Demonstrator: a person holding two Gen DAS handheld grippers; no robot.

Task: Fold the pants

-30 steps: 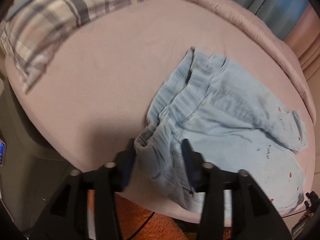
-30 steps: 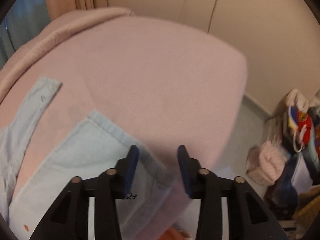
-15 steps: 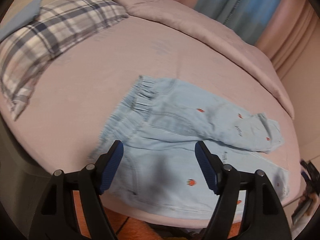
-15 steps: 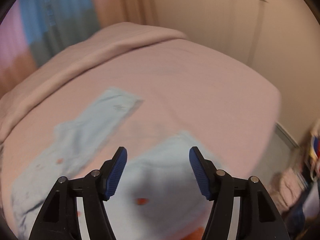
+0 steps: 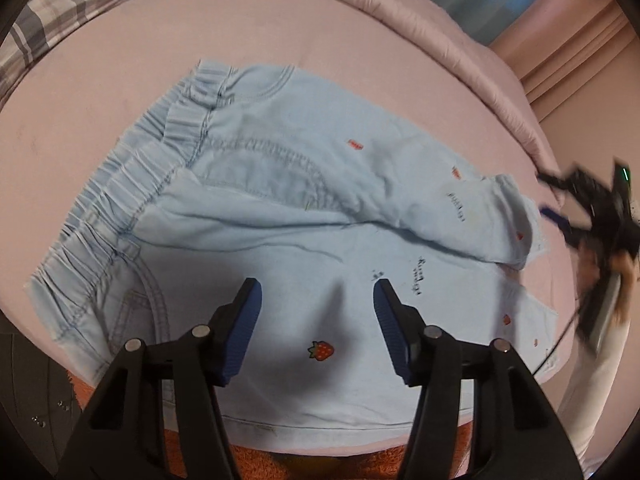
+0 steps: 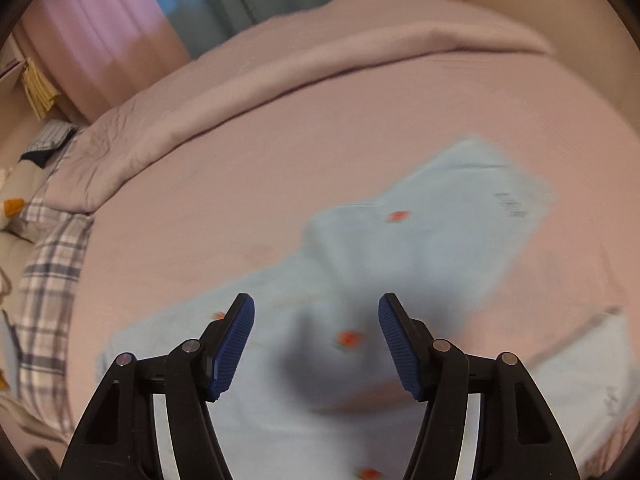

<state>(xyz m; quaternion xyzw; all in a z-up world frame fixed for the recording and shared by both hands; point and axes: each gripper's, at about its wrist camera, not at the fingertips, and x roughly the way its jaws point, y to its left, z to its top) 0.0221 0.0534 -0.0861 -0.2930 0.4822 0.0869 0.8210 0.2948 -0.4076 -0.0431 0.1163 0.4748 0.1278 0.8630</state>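
Light blue pants point(image 5: 280, 208) with small strawberry prints lie spread on a pink bed point(image 5: 120, 80). The elastic waistband is at the left, the legs run right, and the upper leg lies creased over the lower one. My left gripper point(image 5: 316, 320) is open and empty, hovering over the near leg. My right gripper point(image 6: 316, 340) is open and empty above the pants point(image 6: 420, 248), which look blurred in that view. The right gripper also shows in the left wrist view point(image 5: 592, 216) beyond the leg cuffs.
A rolled pink duvet point(image 5: 440, 32) runs along the far side of the bed. A plaid pillow point(image 5: 60, 12) lies at the head end, also in the right wrist view point(image 6: 48, 280). Curtains point(image 6: 140, 20) hang behind. An orange rug point(image 5: 360, 468) lies below the near bed edge.
A second ago my left gripper was around the bunched waistband; both grippers have opened wide and drawn back. The pants now lie spread flat. The right gripper has swung toward the pants.
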